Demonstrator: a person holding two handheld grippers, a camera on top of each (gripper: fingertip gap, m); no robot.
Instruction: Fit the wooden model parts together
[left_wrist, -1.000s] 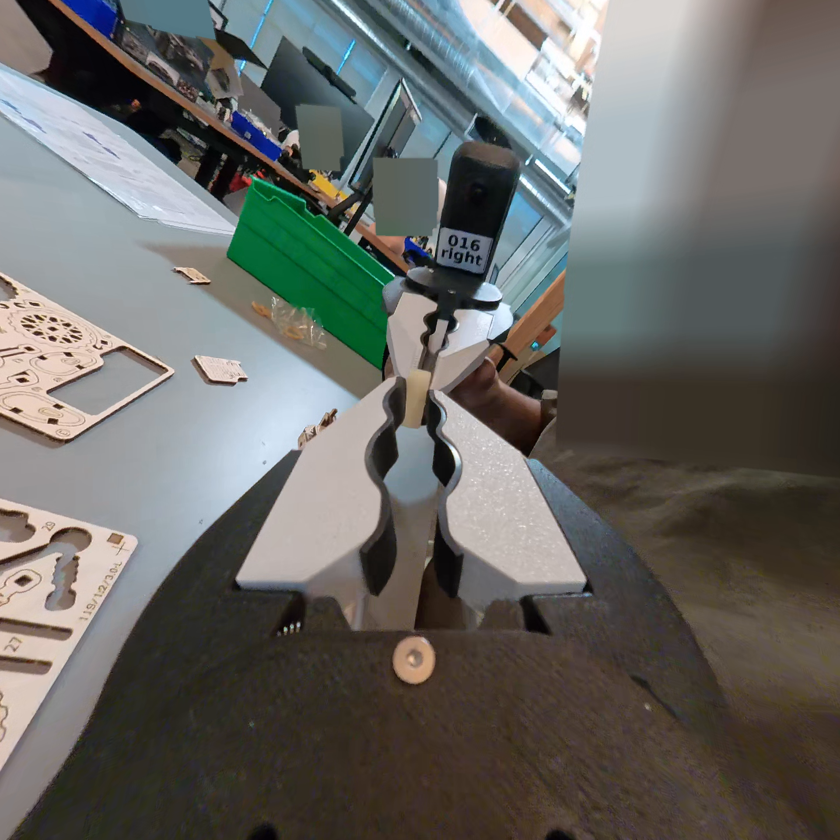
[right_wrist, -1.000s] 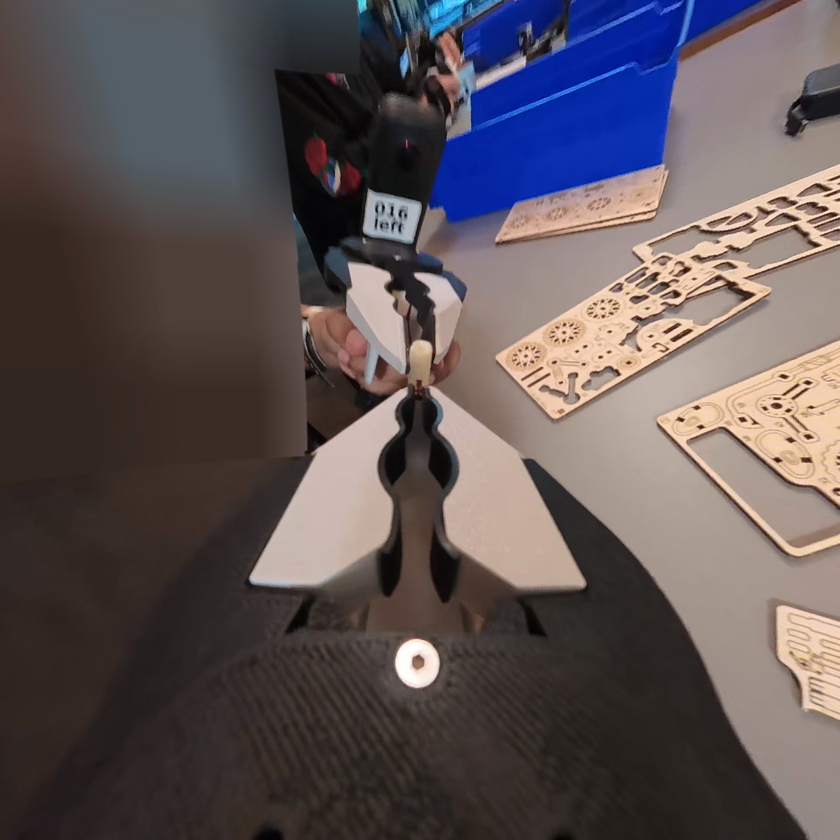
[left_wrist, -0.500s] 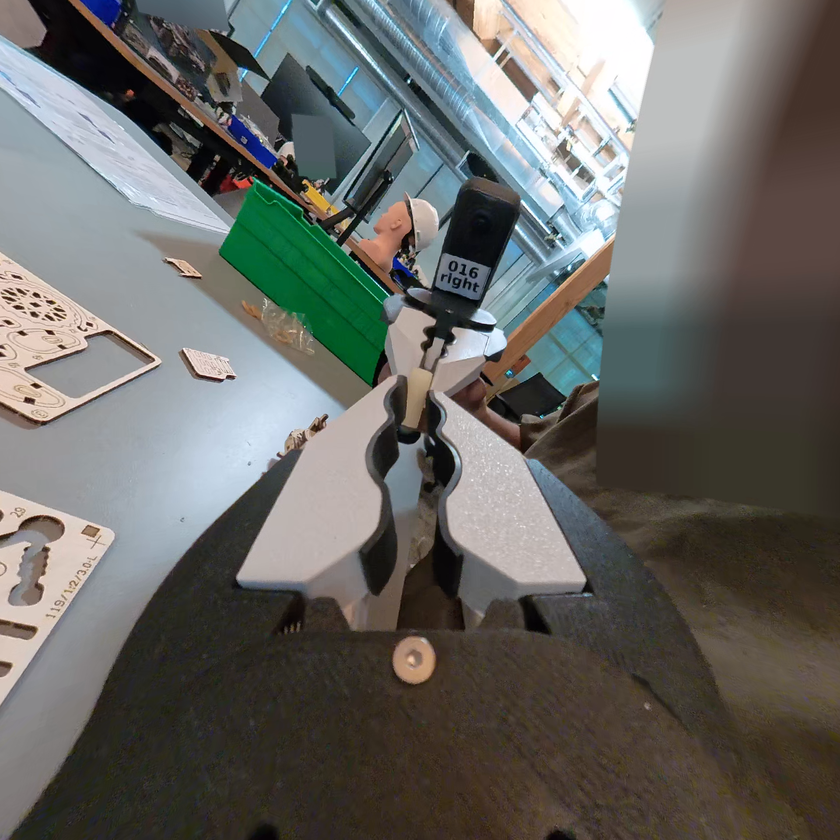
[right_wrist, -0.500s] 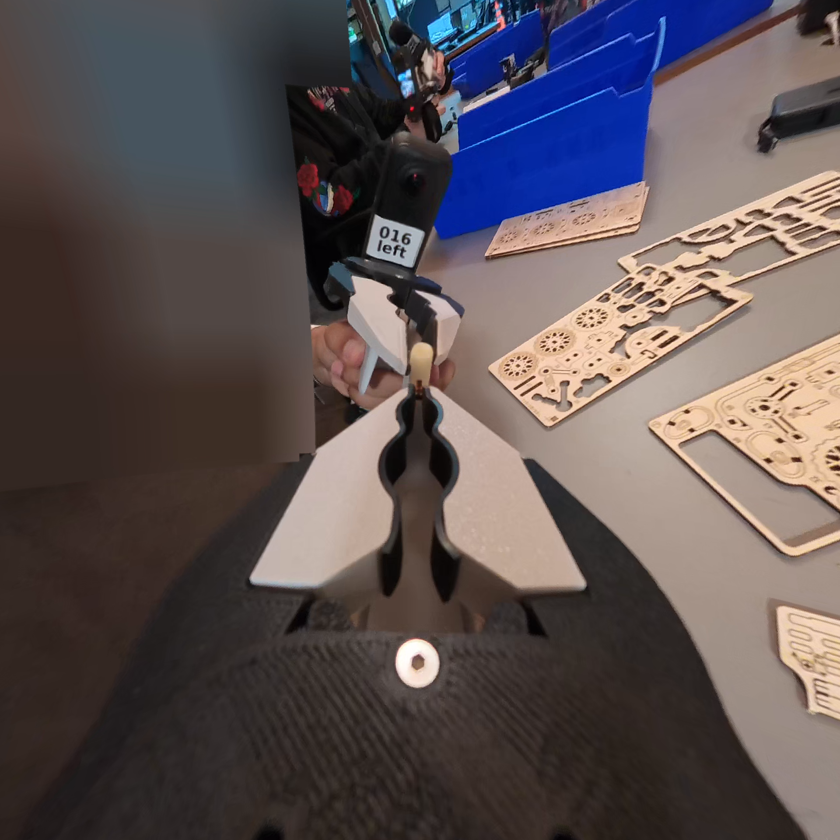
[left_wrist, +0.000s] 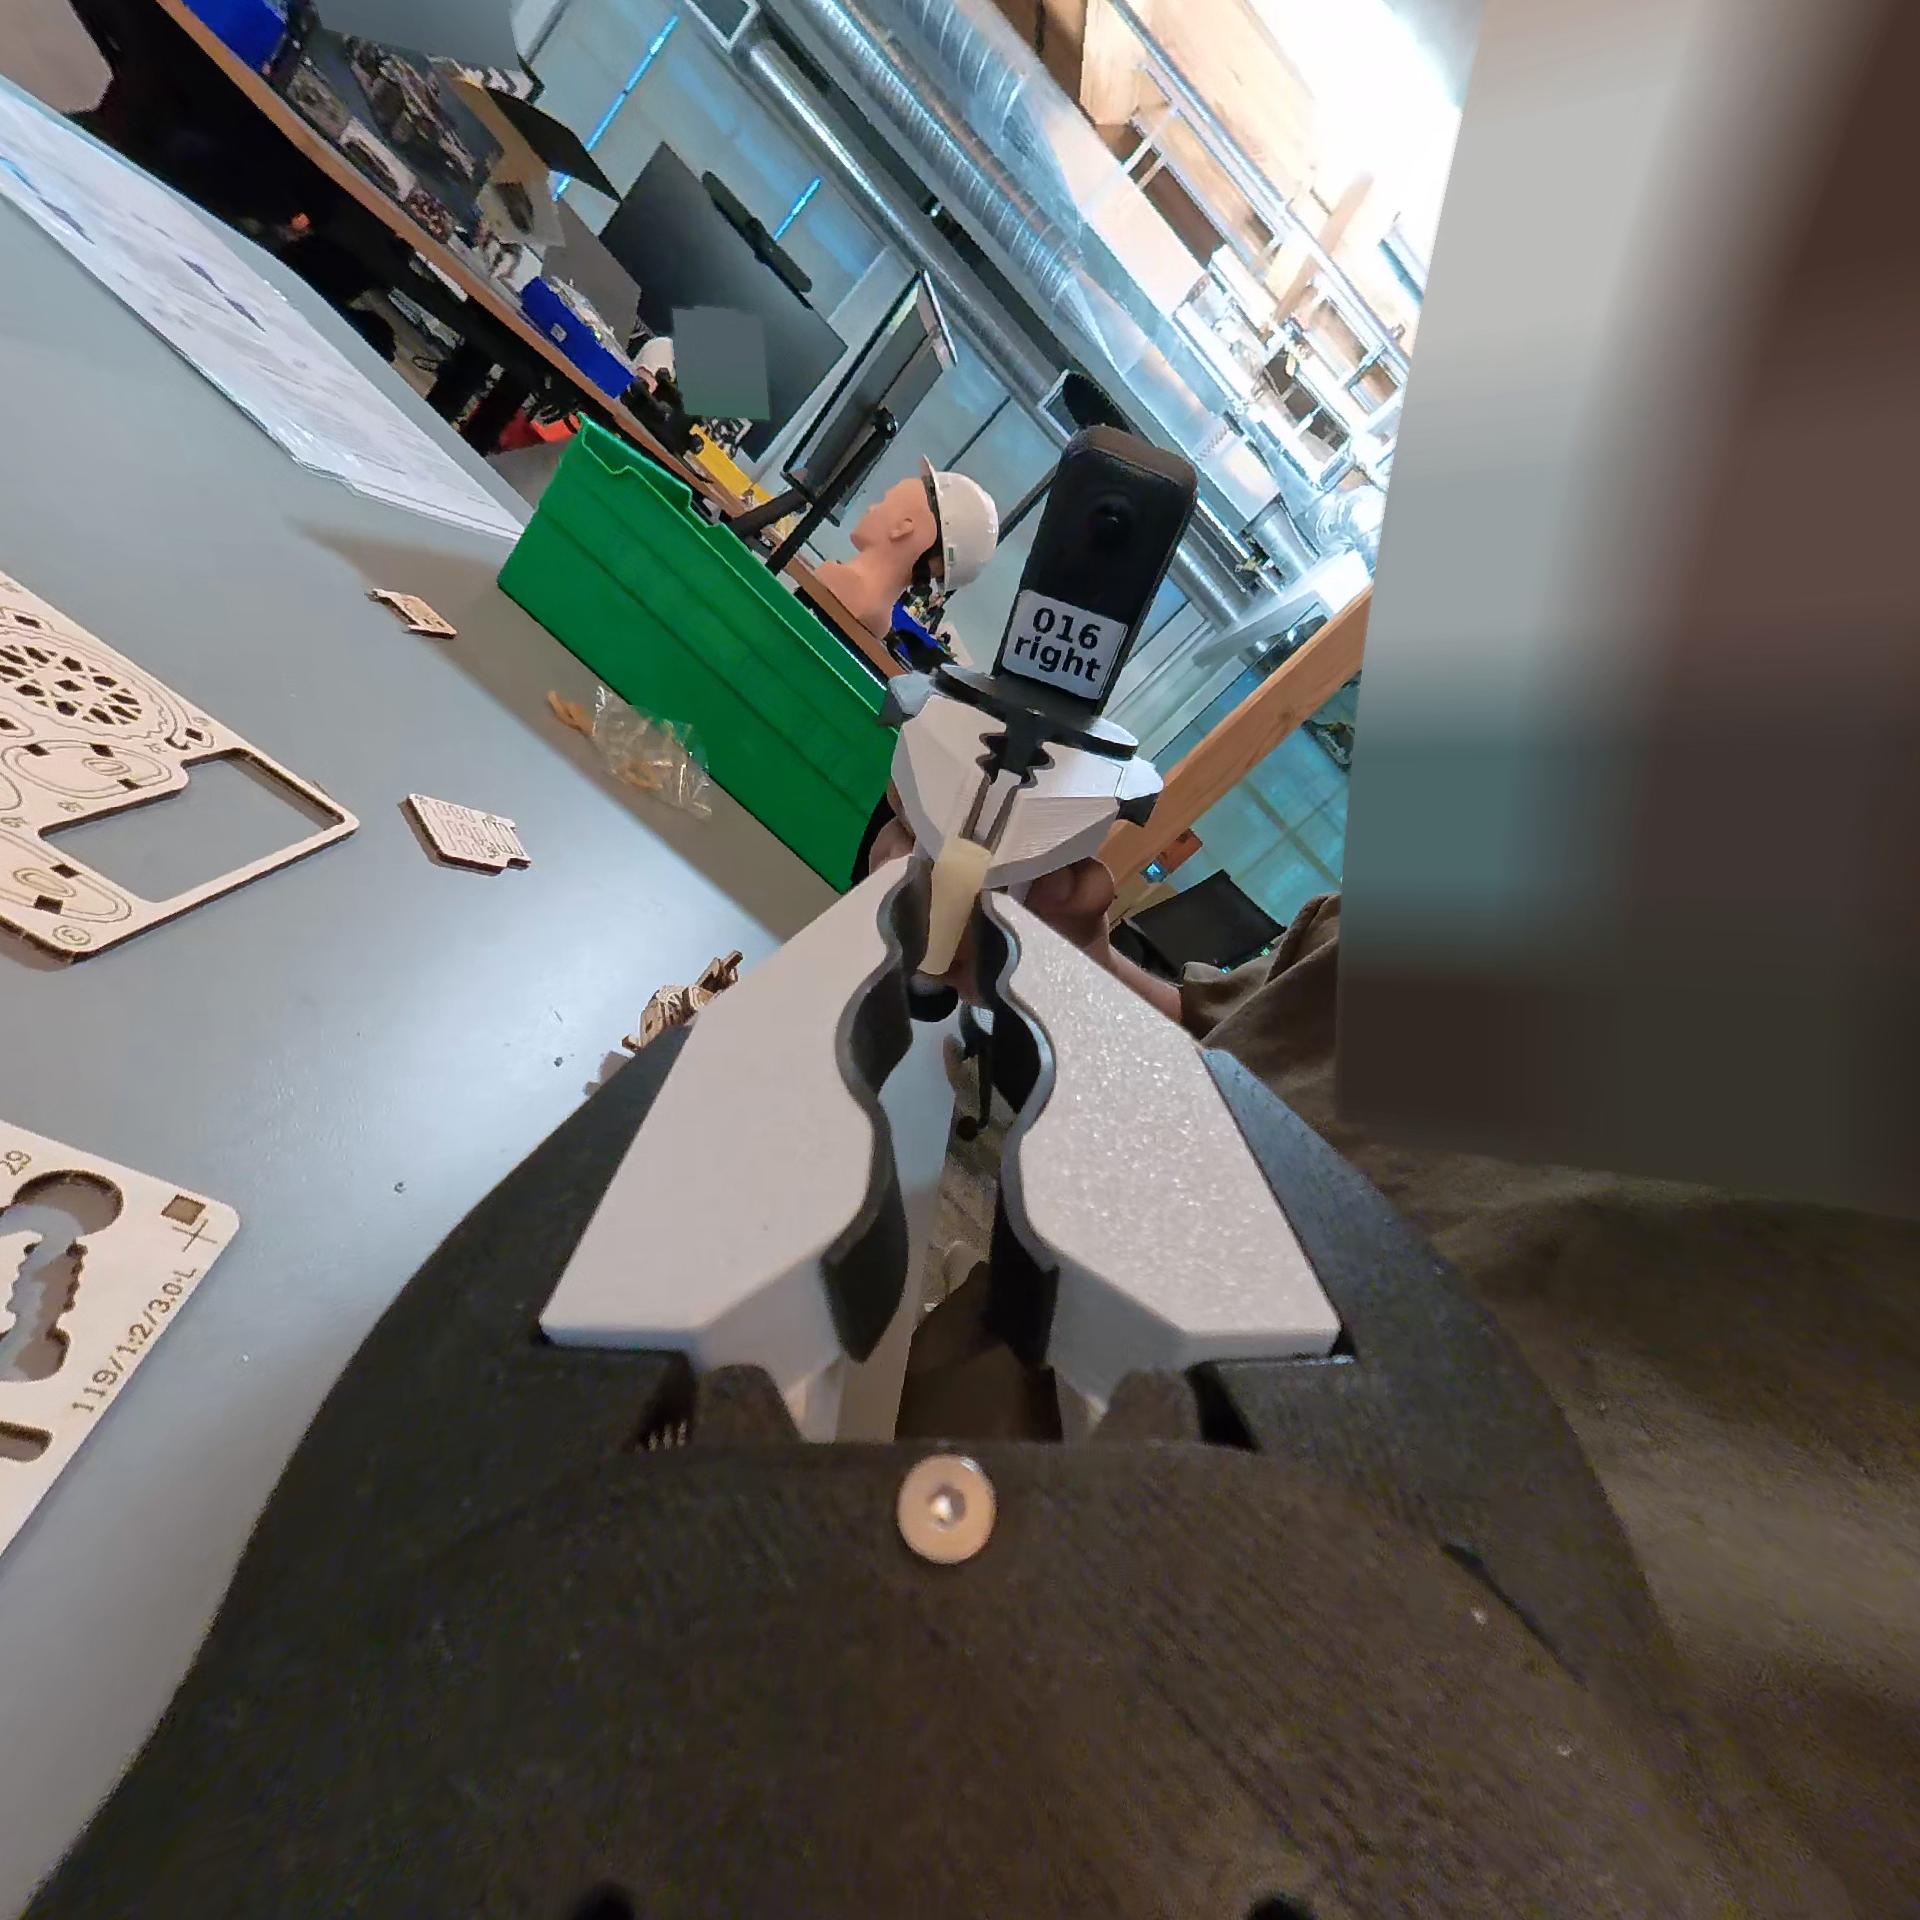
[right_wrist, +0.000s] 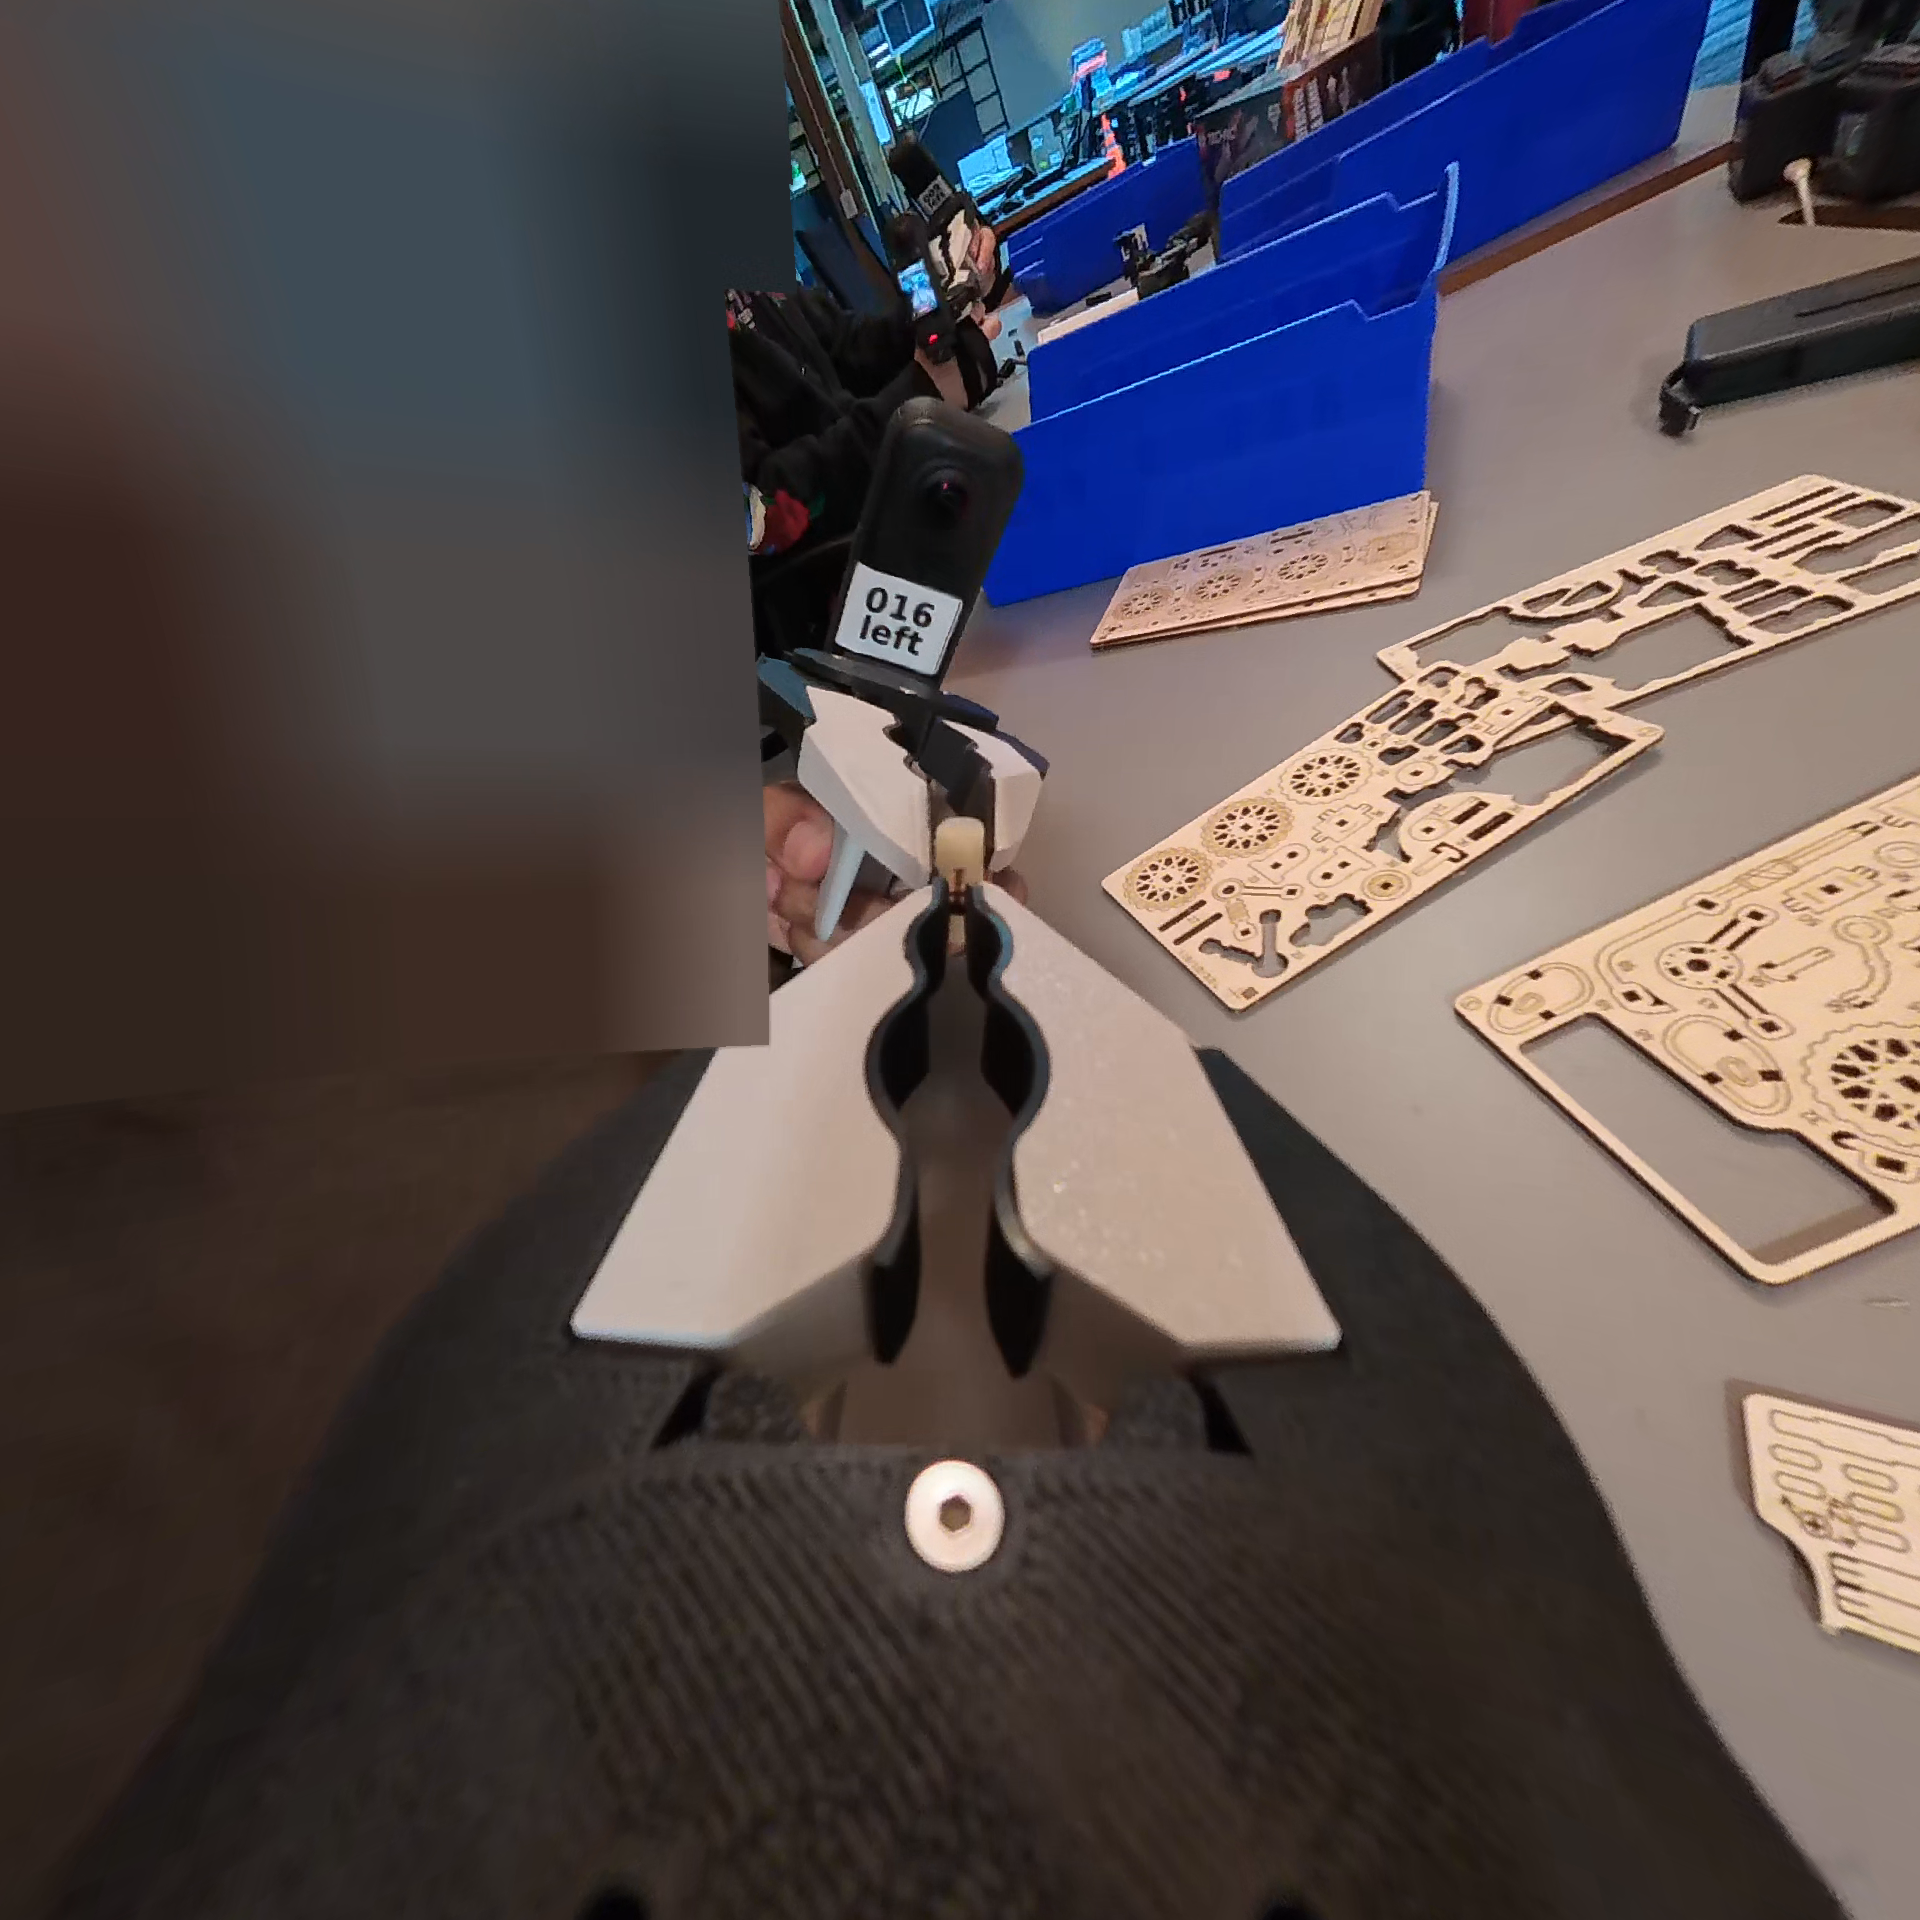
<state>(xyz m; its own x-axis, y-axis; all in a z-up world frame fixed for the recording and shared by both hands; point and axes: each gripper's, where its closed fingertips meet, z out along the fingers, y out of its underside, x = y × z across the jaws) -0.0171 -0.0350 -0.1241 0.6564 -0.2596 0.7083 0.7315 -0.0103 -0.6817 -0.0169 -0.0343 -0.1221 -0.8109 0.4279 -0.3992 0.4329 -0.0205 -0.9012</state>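
My left gripper (left_wrist: 945, 902) is shut on a small cream-coloured stub (left_wrist: 956, 883), held in the air over the table's near edge. My right gripper (right_wrist: 956, 910) faces it tip to tip and is shut on a thin wooden pin (right_wrist: 956, 891). The pin's end meets the stub (right_wrist: 958, 842). The right gripper also shows in the left wrist view (left_wrist: 987, 831), and the left gripper in the right wrist view (right_wrist: 951, 821). A hand holds each gripper. How far the pin goes into the stub is hidden.
Laser-cut wooden sheets (right_wrist: 1351, 831) (left_wrist: 156, 810) lie flat on the grey table (left_wrist: 416, 1039). A green bin (left_wrist: 707, 644), a small plastic bag (left_wrist: 644, 748) and loose wooden bits (left_wrist: 468, 831) lie on one side. A blue bin (right_wrist: 1226, 457) and a black case (right_wrist: 1808, 343) lie on the other.
Both grippers have stayed tip to tip and shut. Both have tilted a little, so the table has slid sideways in each view. The stub now leans more between the left fingertips.
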